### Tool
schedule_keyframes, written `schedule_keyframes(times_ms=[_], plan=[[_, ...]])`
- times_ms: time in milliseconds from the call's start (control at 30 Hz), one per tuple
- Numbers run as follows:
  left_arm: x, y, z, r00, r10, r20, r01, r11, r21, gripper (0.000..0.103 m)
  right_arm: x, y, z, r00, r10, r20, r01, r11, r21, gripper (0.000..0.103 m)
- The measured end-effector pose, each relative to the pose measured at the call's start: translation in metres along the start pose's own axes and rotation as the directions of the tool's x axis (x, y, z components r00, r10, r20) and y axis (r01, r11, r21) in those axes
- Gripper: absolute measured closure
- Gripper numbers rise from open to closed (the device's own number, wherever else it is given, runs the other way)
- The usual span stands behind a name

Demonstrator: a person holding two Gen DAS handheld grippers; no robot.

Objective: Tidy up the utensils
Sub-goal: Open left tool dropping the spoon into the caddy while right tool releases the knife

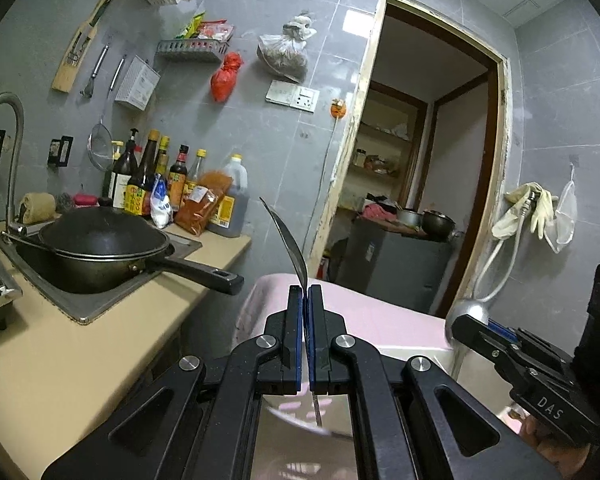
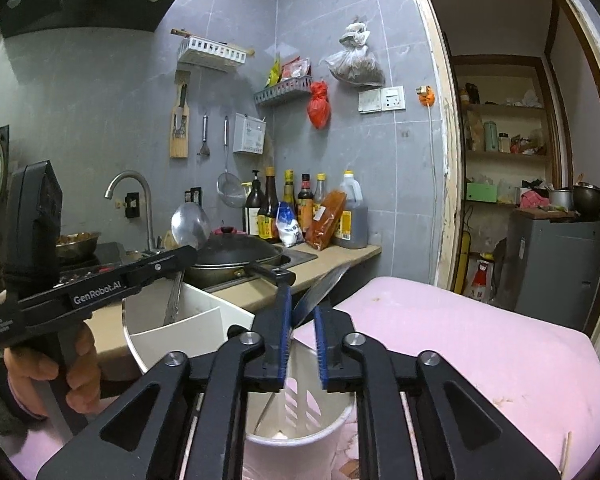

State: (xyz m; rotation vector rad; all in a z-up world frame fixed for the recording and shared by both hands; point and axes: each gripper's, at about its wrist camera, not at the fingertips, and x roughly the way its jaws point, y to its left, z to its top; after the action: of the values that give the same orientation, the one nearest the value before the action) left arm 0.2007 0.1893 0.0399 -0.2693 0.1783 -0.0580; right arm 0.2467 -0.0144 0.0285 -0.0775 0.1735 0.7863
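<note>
two spoons in play, one per gripper. left gripper (image 1: 305, 292) is pinched tight on the left spoon (image 1: 288, 240), bowl up, handle running down into the white compartment of the utensil holder (image 2: 180, 330). on the right gripper (image 2: 302, 310) the jaws stand slightly apart. right spoon (image 2: 324, 286) leans between the blue pads, handle down in the holder's round slotted compartment. i can't tell for sure whether a pad touches it. holder sits on the pink surface (image 2: 460, 340).

Shiny steel spoon (image 2: 190, 220) upright, bowl up, handle down in white divided plastic holder (image 2: 172, 336); second steel spoon (image 2: 320, 290) tilted, handle in holder.
</note>
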Motion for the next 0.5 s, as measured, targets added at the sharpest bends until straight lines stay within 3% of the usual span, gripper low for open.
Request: schedule_keyframes(times_ms=[200,333,500], plan=[[-0.008,-0.001,0.005,0.999,-0.020,-0.035,0.020,1.000,-0.008,0.094,-0.005,0.000,0.001,1.000,-0.007,0.008,0.006,1.000,0.017,0.081],[-0.013,0.000,0.010,1.000,-0.016,-0.025,0.015,0.999,-0.031,0.066,-0.011,0.000,0.007,0.999,-0.020,0.029,0.019,1.000,0.023,0.076],[-0.025,-0.009,0.022,1.000,0.022,0.002,-0.022,0.999,-0.024,0.061,-0.029,-0.005,0.014,0.996,-0.053,0.070,0.050,0.998,0.046,0.048]])
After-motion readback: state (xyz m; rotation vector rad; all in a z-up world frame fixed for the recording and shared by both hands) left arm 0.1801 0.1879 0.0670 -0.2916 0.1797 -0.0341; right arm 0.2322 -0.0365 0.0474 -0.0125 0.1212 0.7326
